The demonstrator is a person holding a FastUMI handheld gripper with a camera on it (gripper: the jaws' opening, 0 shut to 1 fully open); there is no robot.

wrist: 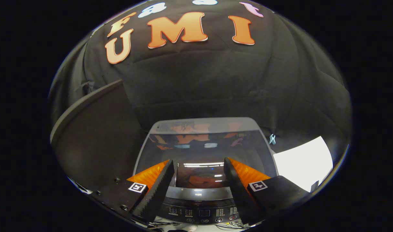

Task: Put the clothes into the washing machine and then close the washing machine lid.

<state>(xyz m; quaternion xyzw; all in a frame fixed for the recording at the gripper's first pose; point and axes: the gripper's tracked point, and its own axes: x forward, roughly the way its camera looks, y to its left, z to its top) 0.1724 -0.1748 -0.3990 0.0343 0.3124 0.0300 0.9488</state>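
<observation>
I look down on the top-loading washing machine (pixel 203 206), whose control panel (pixel 199 212) lies under my fingers. Its glass lid (pixel 203 145) lies flat over the tub and mirrors the booth wall. A reddish shape (pixel 199 180) shows in the glass between my fingers; whether it is cloth inside or a reflection I cannot tell. My gripper (pixel 199 161) hovers above the lid's front part, open, with nothing between its fingers.
A dark curved panel (pixel 93 135) stands close on the left of the machine. A white flat surface (pixel 302 162) lies to the right, with a small light clip (pixel 272 139) on the cloth behind it. Cables (pixel 228 227) trail below the control panel.
</observation>
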